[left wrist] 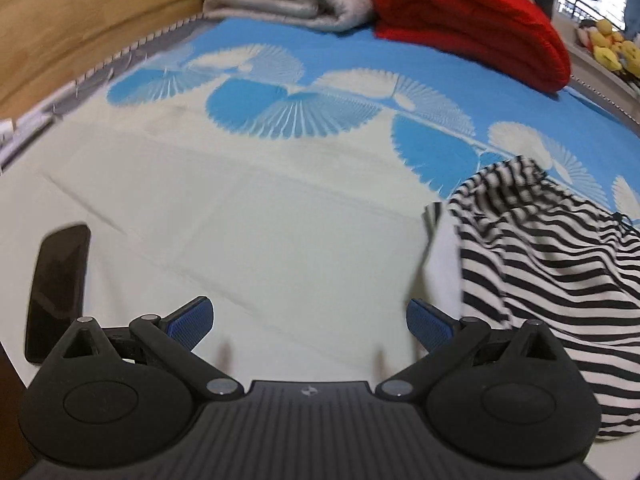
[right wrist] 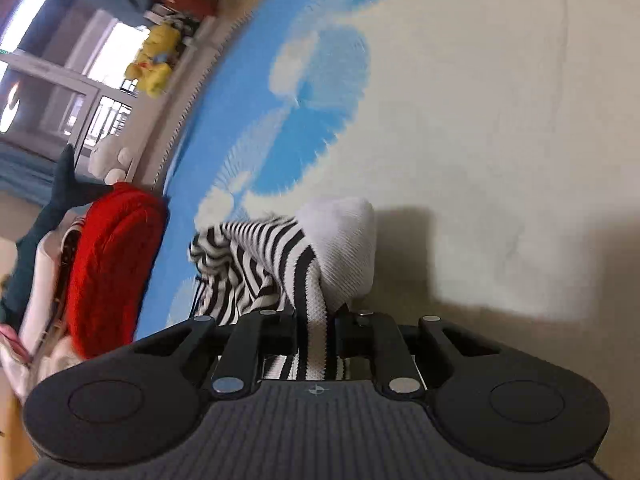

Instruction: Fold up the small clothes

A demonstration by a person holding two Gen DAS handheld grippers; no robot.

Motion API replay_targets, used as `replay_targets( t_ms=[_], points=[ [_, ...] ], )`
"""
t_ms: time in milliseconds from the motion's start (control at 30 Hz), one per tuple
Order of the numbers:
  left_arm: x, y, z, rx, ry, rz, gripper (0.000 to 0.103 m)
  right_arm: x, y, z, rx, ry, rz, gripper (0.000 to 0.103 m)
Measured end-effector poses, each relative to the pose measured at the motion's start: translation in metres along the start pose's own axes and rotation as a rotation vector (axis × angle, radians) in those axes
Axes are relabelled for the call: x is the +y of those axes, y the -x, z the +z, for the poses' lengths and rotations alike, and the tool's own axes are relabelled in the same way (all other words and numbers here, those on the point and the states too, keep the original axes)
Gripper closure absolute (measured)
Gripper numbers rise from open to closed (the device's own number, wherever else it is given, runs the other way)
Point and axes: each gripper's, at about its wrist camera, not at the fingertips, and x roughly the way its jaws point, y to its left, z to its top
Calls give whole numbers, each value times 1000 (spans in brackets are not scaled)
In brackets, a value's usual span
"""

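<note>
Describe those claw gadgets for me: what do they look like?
Both are matte black plastic. The left gripper has two angled link arms with silver rivets, round discs at each side, a ribbed grey body with a small crosshair mark, and fingers with blue textured pads. The right gripper has the same build; its pads are hidden. No cables or sleeves show.

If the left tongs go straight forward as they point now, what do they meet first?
Probably only the pale bedsheet with blue fan prints; the open left tongs point at bare sheet, with the black-and-white striped garment off to the side.
</note>
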Motion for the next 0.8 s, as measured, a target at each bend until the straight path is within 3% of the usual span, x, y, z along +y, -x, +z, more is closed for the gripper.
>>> replay_targets(
  t_ms=[100,200,233,333,433,500,567,667,733,800],
  points=[
    [3,-8,-2,62,4,-39,0,-3,-7,0,-15,29,-99,88],
    [5,-6,-1,56,16,-62,0,-1,-12,-5,-14,89,-172,88],
    [7,-4,-1,49,21,-63,0,11,-8,-8,-40,146,-164,88],
    [8,-3,0,45,36,-77,0,78,13,-33,-154,486,-133,88],
    [10,-3,1,47,46,-80,0,167,28,-100,-235,885,-47,88],
    [16,-2,2,38,61,-69,0,214,36,-173,-274,1173,42,88],
    [24,-2,4,30,89,-45,0,233,38,-259,-240,1468,156,87],
    [41,-2,5,24,143,-24,0,201,32,-367,-73,1830,271,87],
    [51,-2,6,34,178,-38,0,168,25,-411,41,1958,288,87],
    [56,-2,5,45,192,-55,0,149,19,-428,64,1980,275,87]
  ],
)
